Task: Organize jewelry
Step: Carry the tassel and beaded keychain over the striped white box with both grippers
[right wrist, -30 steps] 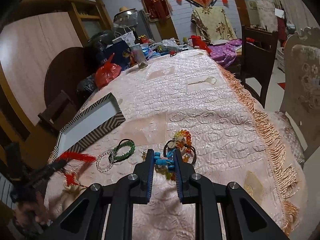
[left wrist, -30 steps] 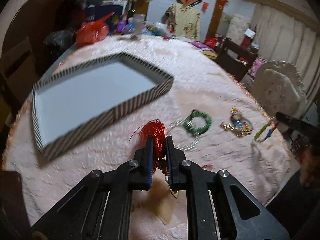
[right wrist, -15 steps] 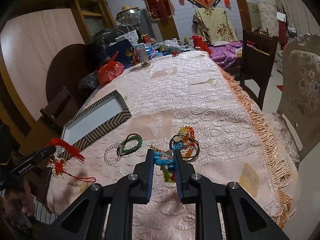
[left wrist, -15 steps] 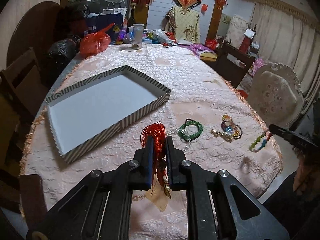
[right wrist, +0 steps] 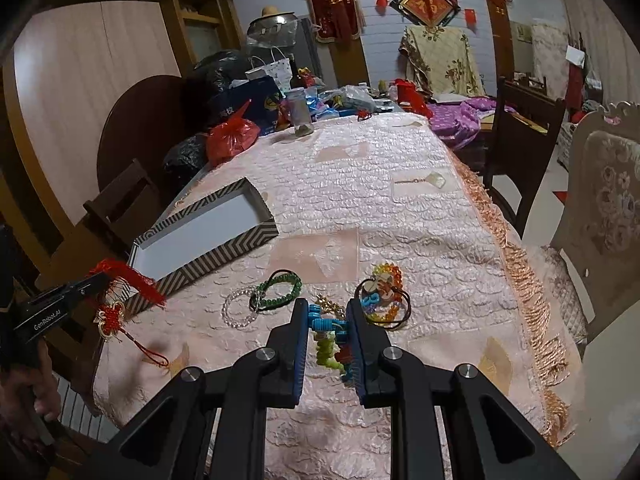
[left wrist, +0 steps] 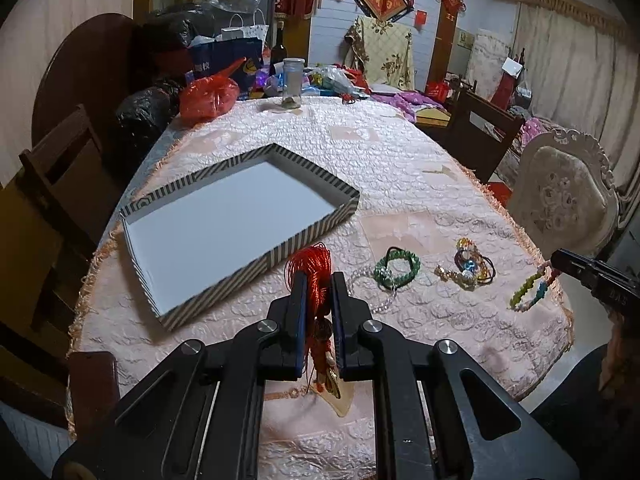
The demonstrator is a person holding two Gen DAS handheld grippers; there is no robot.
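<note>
A: Clutter at far end of desk [left wrist: 400,168]: red plastic bag [left wrist: 208,94], glass jar [left wrist: 294,82], blue shopping bag [right wrist: 256,104], black bags beside them. Nothing between the jaws and the box.

B: Box?

A: Striped box [left wrist: 312,236], white inside, open, left half of desk, tilted corner-on. Right of it, loose on the cloth: green bead bracelet [left wrist: 396,266] overlapping a clear bead bracelet [right wrist: 240,306], then a mixed pile of hair ties and beads [left wrist: 472,266].

B: Grippers?

A: Left gripper [left wrist: 318,316] clamped on red tassel knot charm [left wrist: 314,268], lifted off the desk near the box's near-right wall; charm hangs below the jaws. Right gripper [right wrist: 328,334] clamped on coiled multicolour bracelet [right wrist: 330,344], blue and green coils, up in the air near the right desk edge.

B: Surface, room?

A: Pink embossed tablecloth, orange fringe. Dark wooden chairs left and far right, cream carved chair [left wrist: 568,200] right. Red hangings on white panelled wall, curtains right.
</note>
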